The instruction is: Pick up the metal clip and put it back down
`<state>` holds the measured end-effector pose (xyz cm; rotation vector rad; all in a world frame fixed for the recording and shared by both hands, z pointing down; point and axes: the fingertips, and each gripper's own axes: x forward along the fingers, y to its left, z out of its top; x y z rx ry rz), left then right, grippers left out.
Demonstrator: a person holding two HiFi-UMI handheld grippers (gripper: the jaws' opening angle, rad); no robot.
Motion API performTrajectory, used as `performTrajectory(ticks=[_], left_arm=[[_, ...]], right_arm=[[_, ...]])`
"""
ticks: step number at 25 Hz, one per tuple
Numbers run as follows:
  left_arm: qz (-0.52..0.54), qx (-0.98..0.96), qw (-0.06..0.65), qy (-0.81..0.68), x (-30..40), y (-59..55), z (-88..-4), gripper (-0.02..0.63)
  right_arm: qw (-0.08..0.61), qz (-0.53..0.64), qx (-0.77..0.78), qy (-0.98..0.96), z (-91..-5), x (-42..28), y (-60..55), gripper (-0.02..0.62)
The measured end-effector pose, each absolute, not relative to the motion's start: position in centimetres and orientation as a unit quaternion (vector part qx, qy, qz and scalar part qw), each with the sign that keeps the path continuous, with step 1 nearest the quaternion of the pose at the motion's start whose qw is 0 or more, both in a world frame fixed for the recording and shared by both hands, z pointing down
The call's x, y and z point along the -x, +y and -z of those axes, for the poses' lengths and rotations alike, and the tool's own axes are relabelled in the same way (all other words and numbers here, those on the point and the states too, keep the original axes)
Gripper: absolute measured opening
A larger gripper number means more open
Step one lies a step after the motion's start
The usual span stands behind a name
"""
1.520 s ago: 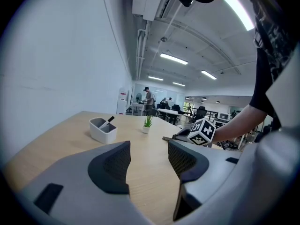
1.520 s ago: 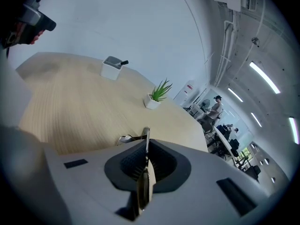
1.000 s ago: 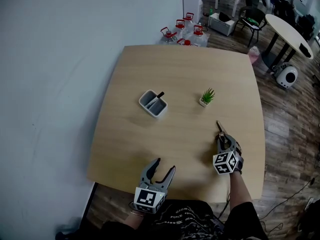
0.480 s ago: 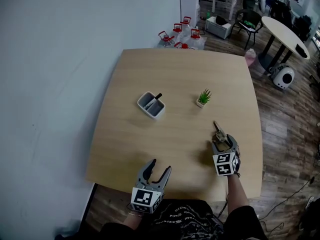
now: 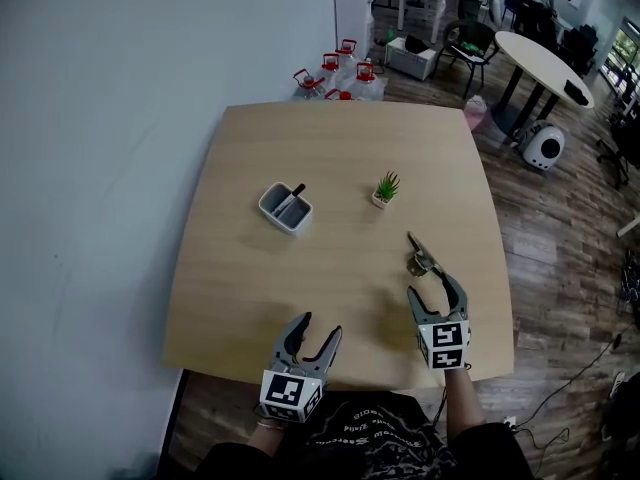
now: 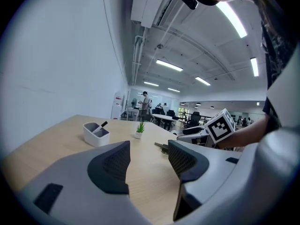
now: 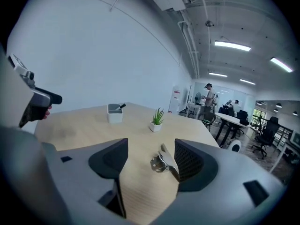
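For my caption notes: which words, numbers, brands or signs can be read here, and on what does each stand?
No text reads clearly.
On the dark shirt: pale print, too blurred to read.
On the marker cubes: black-and-white square patterns only, no letters.
On the water bottles: no label legible.

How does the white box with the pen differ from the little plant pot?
The white box is larger and oblong; the plant pot is smaller. The box holds a black pen; the pot holds spiky green leaves. Both are white and stand on the table.
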<state>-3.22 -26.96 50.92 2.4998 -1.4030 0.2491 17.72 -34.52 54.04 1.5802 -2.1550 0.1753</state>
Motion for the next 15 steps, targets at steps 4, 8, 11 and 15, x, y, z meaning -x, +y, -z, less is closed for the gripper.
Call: performTrajectory(ticks=[4, 8, 11, 15], left_arm=[[-0.084, -0.875, 0.115, -0.463, 2.2, -25.9, -50.2, 0.256], [-0.086, -0.883, 0.105, -0.449, 1.5, -24.6, -50.3, 0.256], [-0.088, -0.884, 0.108, -0.446, 1.5, -24.1, -50.6, 0.256], [-0.089, -0.888, 0.101, -0.440, 1.4, -24.1, -50.6, 0.256]], right_arm=[[0.199, -0.066, -0.581, -0.787, -52.1, -16.9, -31.3, 0.308], [0.177, -0.084, -0.590, -0.783, -51.8, -16.3, -27.6, 0.307], [0.184, -0.086, -0.580, -0.789, -52.2, -15.6, -25.2, 0.307], [0.193, -0.102, -0.575, -0.788, -53.3, -15.7, -23.2, 0.307]])
